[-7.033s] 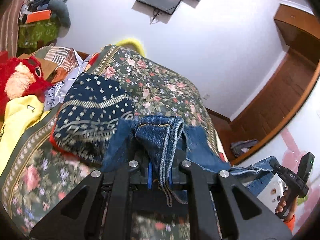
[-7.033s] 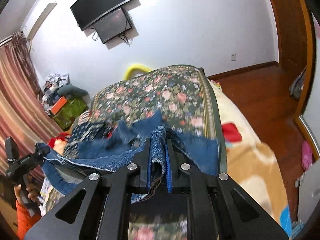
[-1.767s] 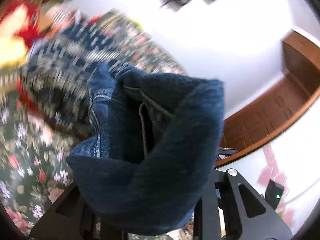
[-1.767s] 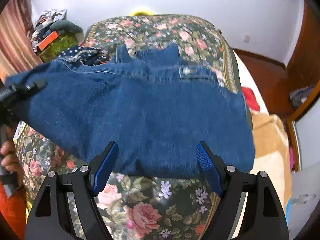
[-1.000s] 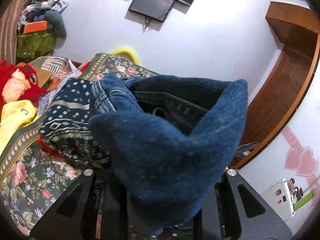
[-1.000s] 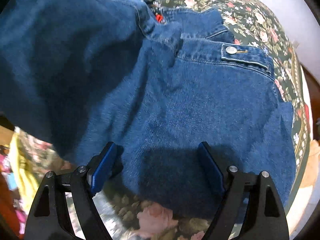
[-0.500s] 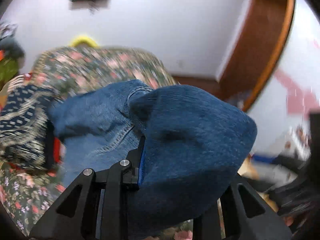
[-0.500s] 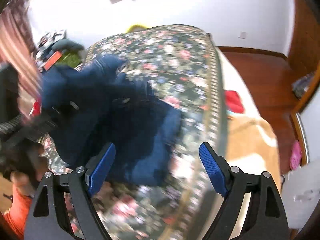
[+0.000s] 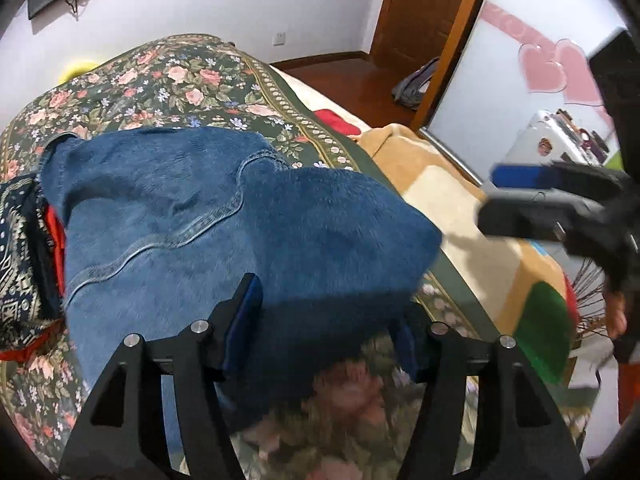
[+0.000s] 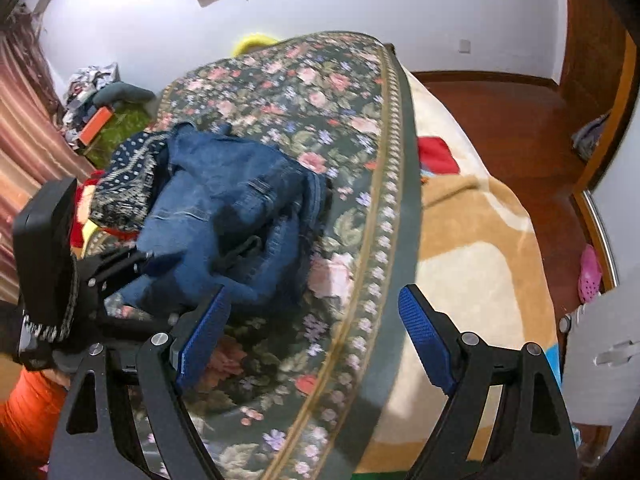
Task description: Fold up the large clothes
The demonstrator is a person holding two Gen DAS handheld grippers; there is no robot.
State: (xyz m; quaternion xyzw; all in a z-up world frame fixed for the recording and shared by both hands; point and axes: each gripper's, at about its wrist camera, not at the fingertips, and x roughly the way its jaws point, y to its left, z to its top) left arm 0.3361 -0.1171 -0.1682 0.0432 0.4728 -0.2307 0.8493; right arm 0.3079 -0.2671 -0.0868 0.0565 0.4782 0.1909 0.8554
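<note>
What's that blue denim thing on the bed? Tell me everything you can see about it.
The denim garment looks like jeans folded into a thick bundle, with lighter stitched seams and what looks like a belt loop showing in the right wrist view. It lies on the floral bedspread, its far side against a dark patterned cloth. The left gripper stands open at its near edge, fingers either side of the fold. The right gripper is open, clear of it.

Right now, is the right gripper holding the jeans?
No. The right gripper is wide open over the floral bedspread, with the jeans lying apart from it.
</note>
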